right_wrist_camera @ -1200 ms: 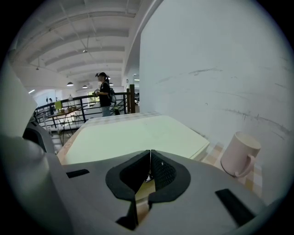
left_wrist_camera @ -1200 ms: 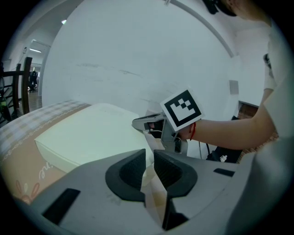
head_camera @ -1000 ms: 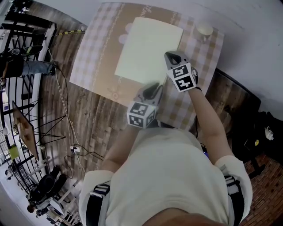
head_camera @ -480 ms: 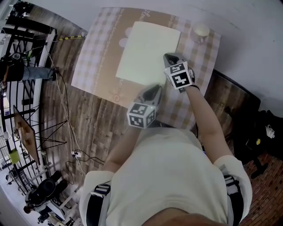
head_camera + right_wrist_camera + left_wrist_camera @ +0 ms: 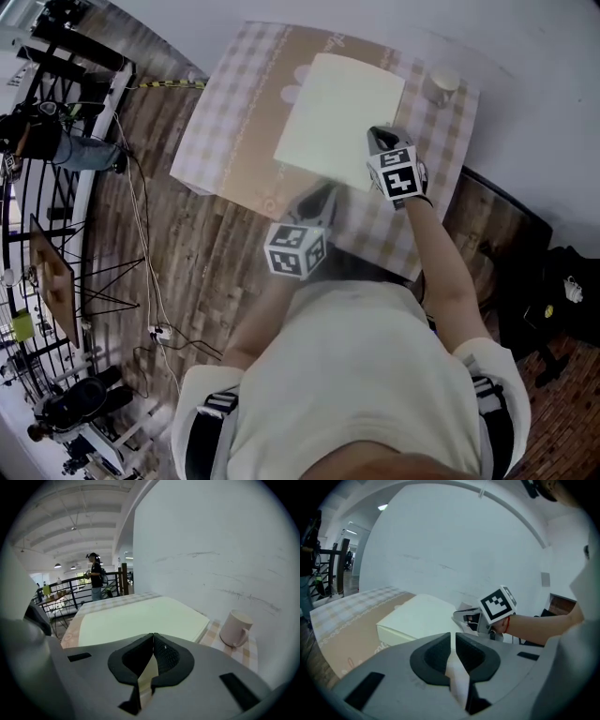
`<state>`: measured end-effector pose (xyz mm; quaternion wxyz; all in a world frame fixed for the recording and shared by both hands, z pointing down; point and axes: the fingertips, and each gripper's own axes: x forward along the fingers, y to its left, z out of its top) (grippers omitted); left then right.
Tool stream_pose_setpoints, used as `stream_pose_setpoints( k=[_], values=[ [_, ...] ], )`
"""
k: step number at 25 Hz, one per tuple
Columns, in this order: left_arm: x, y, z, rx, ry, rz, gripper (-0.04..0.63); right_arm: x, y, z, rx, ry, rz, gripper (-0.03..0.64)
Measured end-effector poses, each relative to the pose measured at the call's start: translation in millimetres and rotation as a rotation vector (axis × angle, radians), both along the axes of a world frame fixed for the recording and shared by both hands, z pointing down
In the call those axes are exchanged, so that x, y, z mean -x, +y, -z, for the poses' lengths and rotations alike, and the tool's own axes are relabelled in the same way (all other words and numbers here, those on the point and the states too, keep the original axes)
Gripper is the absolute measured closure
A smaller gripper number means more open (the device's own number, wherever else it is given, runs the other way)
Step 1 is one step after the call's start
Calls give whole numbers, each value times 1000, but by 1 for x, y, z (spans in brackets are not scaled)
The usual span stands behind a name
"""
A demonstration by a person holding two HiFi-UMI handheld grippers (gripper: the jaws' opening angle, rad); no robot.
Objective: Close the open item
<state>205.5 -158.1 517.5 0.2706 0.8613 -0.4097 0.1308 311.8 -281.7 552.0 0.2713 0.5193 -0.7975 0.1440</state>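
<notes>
My left claw [image 5: 325,188] has just been closing to a thin slit, empty, just off the near edge of the flat pale-cream rectangular box [image 5: 342,112]. My right claw [image 5: 378,134], pressed together and empty, hovers over its corner. The box lies lid down on the beige checked tablecloth [image 5: 225,112].

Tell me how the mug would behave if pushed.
The mug looks ceramic, so it is probably rigid and breakable. Standing upright on a flat base, it would likely slide rather than roll, though the checked tablecloth may drag. It sits near the table's corner, so a hard push could send it off.
</notes>
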Motion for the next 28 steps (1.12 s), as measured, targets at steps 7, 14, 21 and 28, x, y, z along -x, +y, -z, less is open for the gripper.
stream_pose_setpoints(
  k=[7,14,21,28],
  values=[
    [64,7,19,-14,2,68,563,50,50,42,-92,-95,0,617],
    [113,27,28,-32,-4,71,563,103,117,76,-142,-192,28,617],
    [151,68,30,-49,-18,55,563,153,180,96,-199,-236,31,617],
    [183,113,45,-69,14,57,563,193,234,110,-224,-263,50,617]
  ],
)
